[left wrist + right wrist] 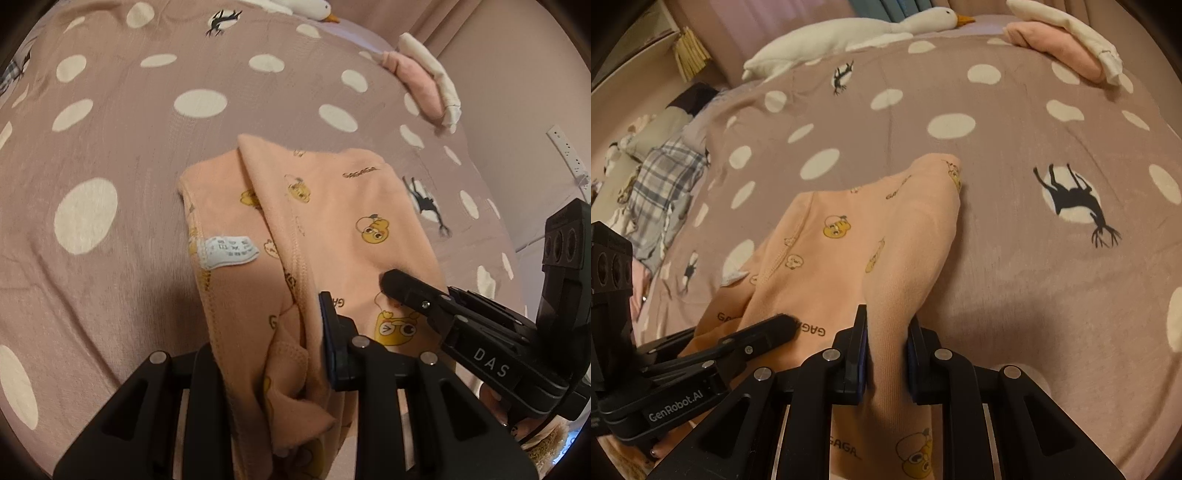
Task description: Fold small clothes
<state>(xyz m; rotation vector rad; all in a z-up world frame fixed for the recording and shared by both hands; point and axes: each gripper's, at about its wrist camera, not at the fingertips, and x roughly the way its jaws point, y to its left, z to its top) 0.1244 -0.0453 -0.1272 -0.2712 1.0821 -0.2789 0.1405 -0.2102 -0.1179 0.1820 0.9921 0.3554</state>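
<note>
A small peach garment [332,221] printed with yellow cartoon ducks lies partly folded on the dotted mauve bedspread [110,147]; a pale blue care label [229,251] shows on its inner side. My left gripper [280,354] is shut on the garment's bunched near edge. The right gripper's finger [406,284] comes in from the right and rests on the cloth. In the right wrist view the garment [857,236] rises in a ridge into my right gripper [886,350], which is shut on it. The left gripper [775,325] lies on the cloth at lower left.
Folded pink and white clothes [1067,40] are stacked at the far right of the bed. A white plush goose [849,33] lies along the far edge. A plaid cloth [661,192] is at the left. A wall socket strip [569,151] is at the right.
</note>
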